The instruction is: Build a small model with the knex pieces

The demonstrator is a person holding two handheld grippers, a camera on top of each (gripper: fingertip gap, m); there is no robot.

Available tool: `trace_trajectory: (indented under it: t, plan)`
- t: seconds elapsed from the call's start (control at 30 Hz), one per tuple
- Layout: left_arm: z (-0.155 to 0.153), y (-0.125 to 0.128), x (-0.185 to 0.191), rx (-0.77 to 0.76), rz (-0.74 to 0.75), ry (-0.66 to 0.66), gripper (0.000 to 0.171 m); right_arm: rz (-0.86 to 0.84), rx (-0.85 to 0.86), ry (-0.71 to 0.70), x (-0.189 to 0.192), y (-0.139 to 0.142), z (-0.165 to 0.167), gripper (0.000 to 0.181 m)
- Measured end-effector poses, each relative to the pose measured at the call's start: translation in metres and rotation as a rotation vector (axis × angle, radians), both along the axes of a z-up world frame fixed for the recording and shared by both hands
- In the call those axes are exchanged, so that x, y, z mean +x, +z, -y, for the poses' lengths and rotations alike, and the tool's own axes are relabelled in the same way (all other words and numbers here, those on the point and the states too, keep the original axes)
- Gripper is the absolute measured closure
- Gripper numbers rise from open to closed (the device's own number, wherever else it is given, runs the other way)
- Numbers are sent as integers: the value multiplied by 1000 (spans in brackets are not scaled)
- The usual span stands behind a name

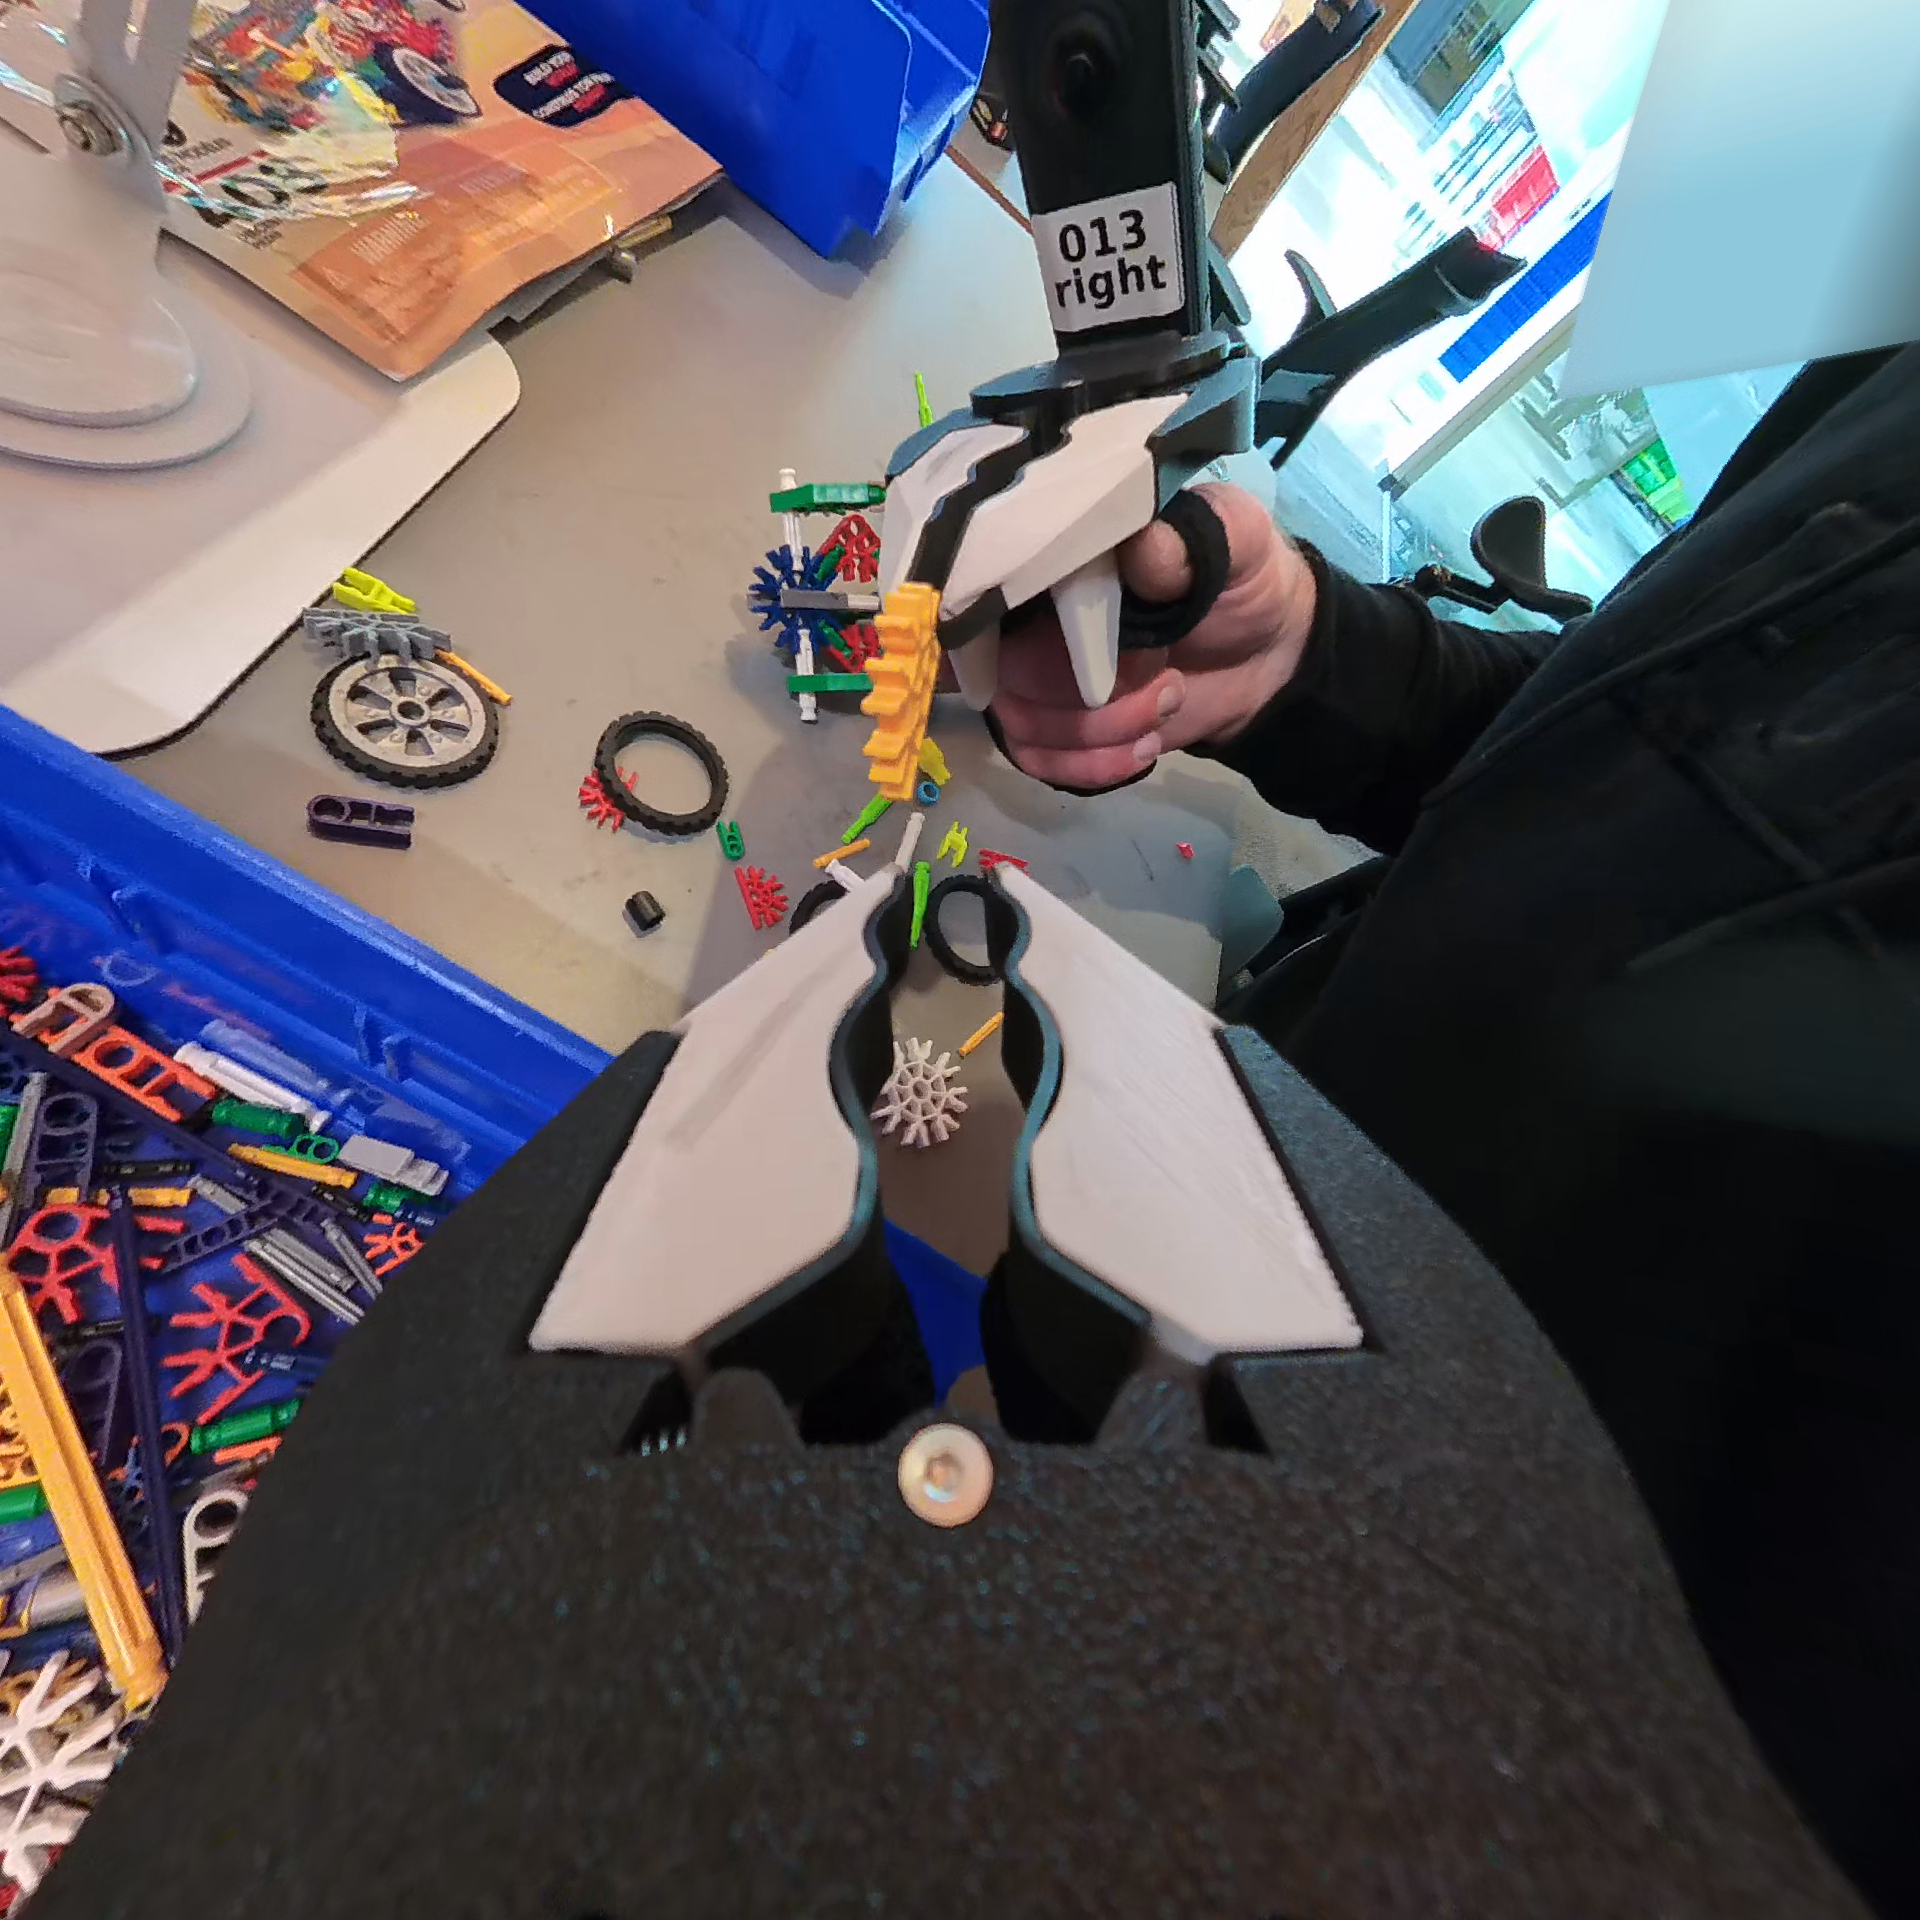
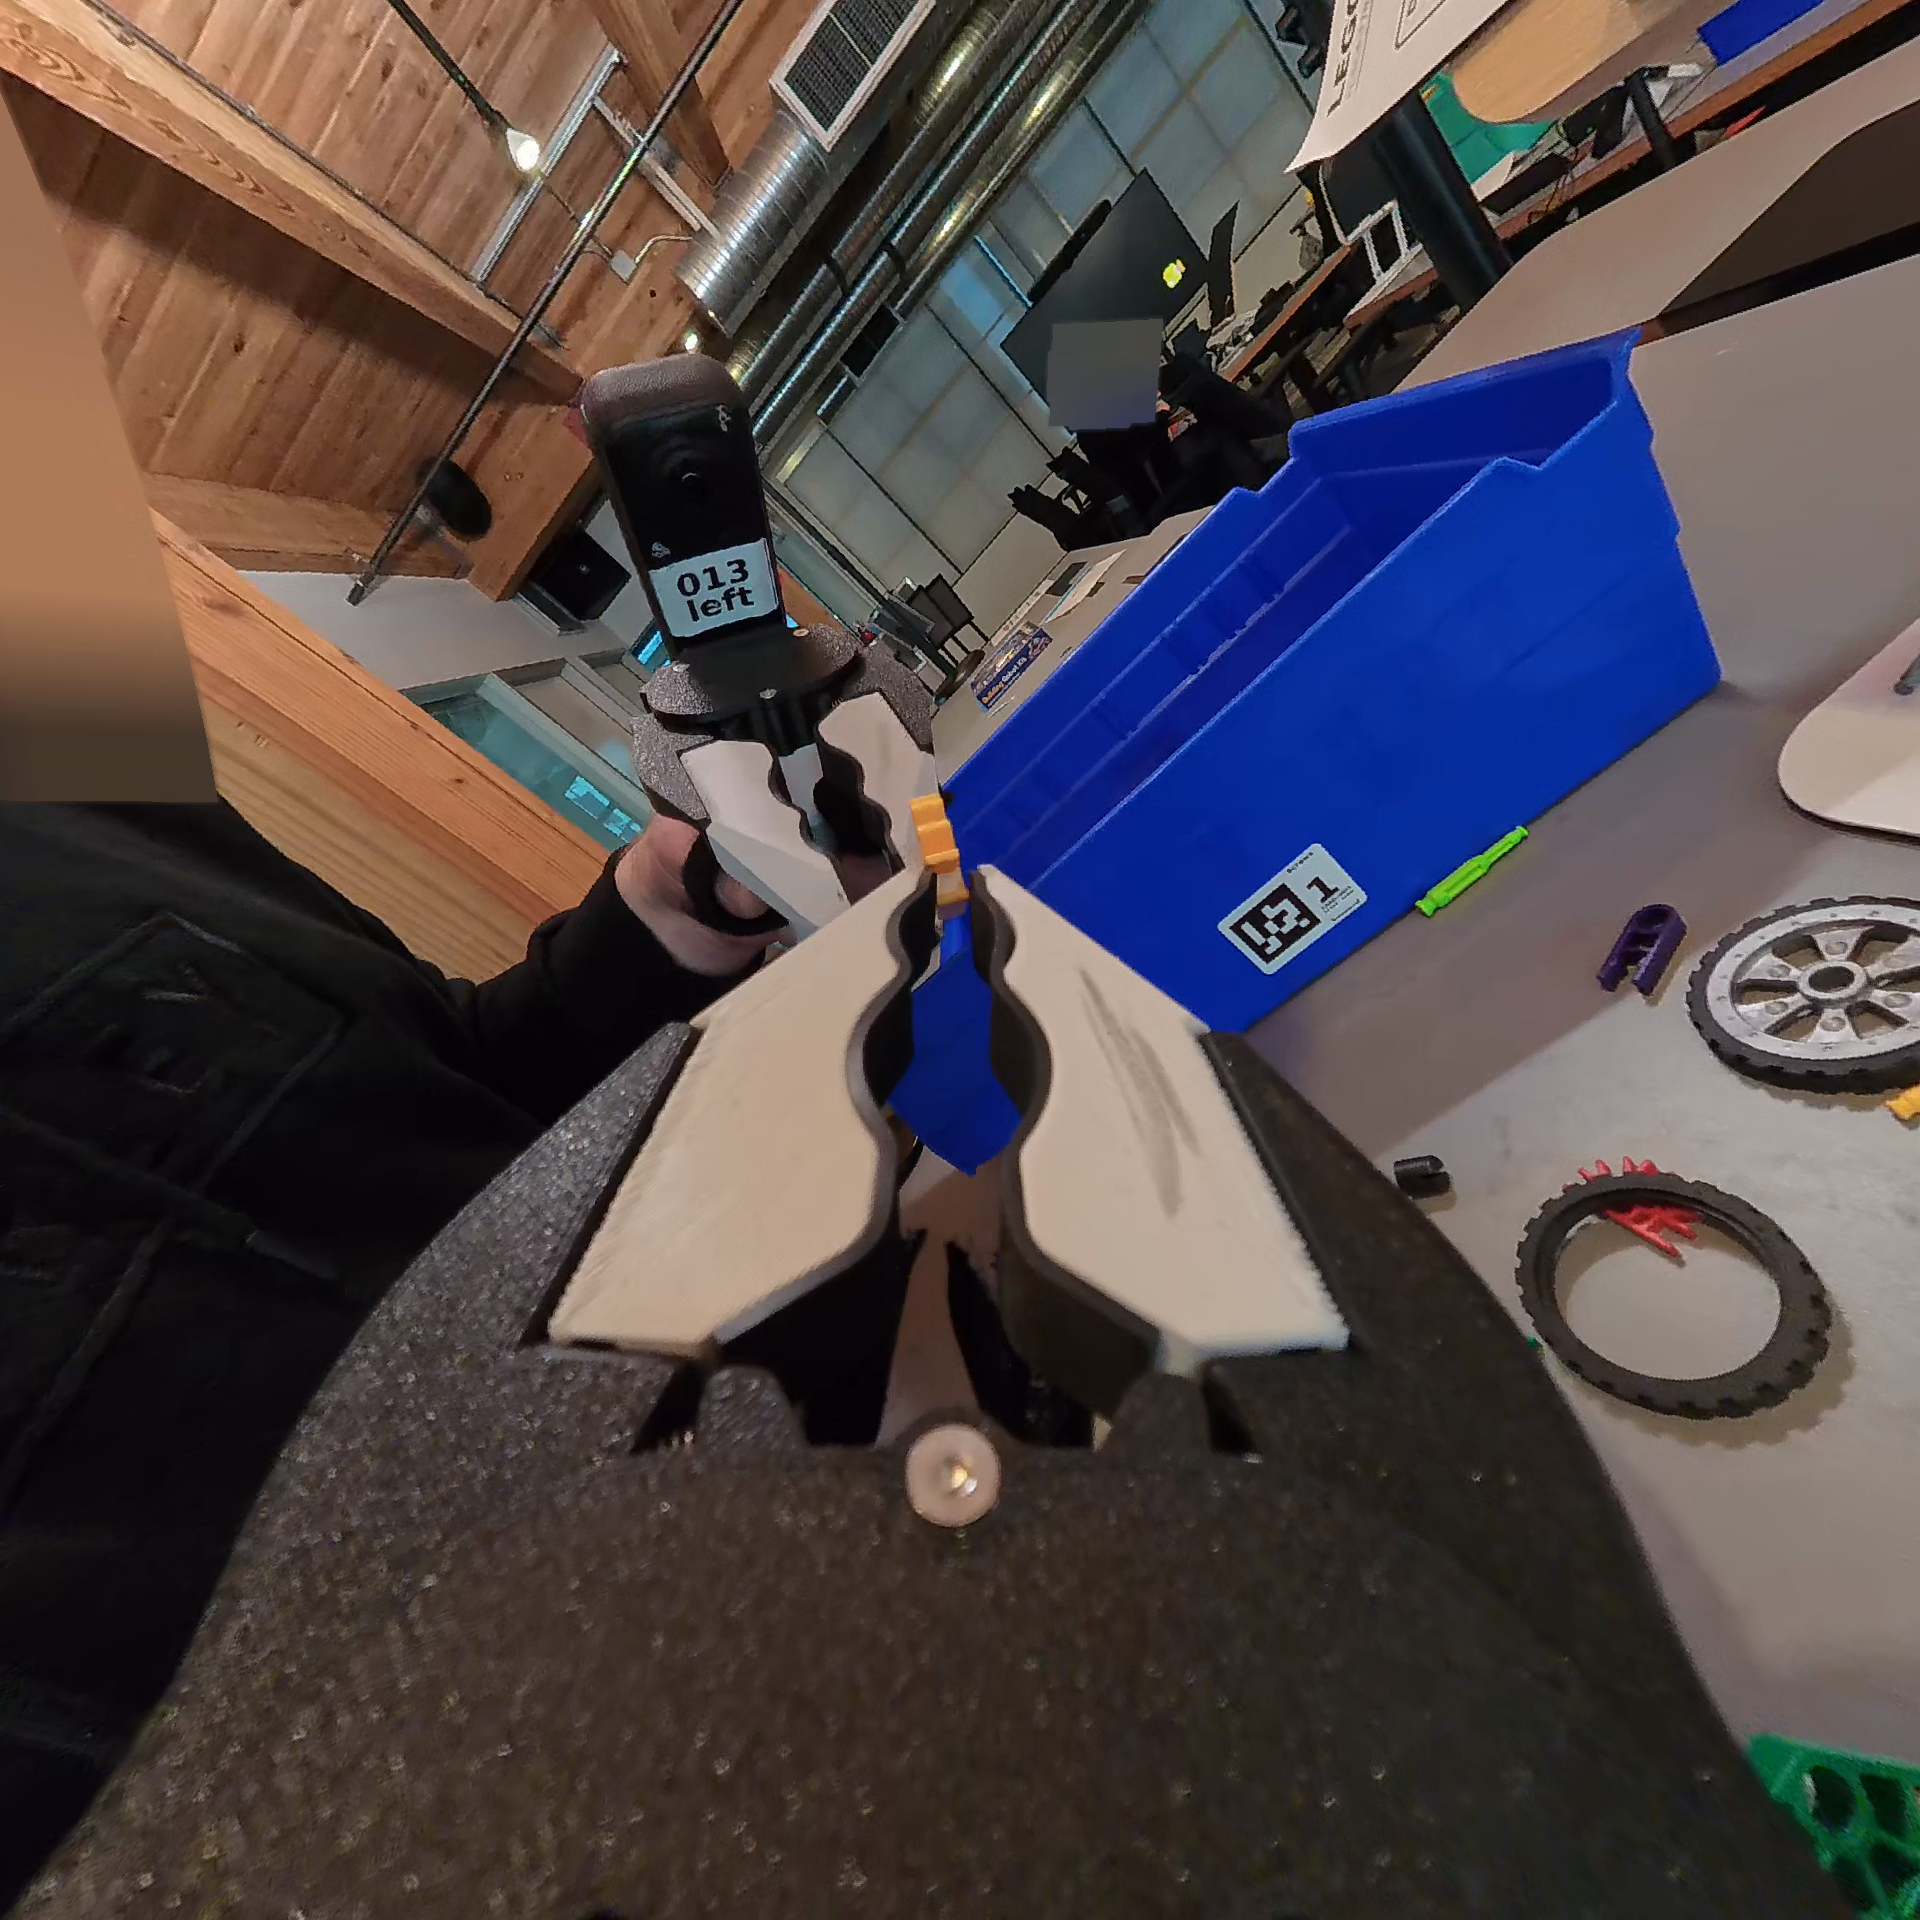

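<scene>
Right wrist view — right hand-held gripper [image 2: 948, 883] on orange gear [image 2: 935, 836], white-labelled blue bin [image 2: 1351, 727] beside

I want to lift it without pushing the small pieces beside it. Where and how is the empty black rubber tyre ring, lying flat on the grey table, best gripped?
Grip the empty black rubber tyre ring across its rim, from straight above: one finger inside the hole, one outside. It lies flat and is thin. Choose the side opposite the red snowflake-shaped connector tucked at its edge.
</scene>
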State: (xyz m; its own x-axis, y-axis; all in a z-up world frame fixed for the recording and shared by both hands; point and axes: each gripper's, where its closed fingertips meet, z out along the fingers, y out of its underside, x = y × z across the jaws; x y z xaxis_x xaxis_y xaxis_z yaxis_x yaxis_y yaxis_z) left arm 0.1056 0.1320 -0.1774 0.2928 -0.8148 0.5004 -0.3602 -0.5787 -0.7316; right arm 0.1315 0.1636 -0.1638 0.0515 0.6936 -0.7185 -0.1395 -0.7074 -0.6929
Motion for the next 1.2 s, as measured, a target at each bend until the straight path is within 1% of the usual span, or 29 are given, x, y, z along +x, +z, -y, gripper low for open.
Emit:
trace_trajectory:
  t: [0.5, 0.63, 0.7, 0.83, 0.93, 1.0, 1.2]
  plan:
    - [-8, 2, -9, 30, 2, 63, 160, 6, 0, 0, 0, -2, 3, 176]
    - [-11, 0, -8, 46, -11, 71, 159, 9, -1, -6, 0, -4, 3, 176]
    - [-14, -4, -7, 58, -26, 75, 159, 11, -3, -11, 1, -5, 3, 176]
    - [-22, -21, -9, 115, -121, 93, 157, 24, 2, -21, 4, -7, 2, 176]
    - [-26, -30, -6, 141, -158, 95, 157, 33, 3, -30, 7, -10, 1, 176]
    - [-28, -36, -6, 161, -194, 91, 153, 41, 5, -36, 9, -12, 0, 176]
    - [-36, -35, -2, 184, -178, 120, 150, 68, 14, -48, 12, -18, -2, 176]
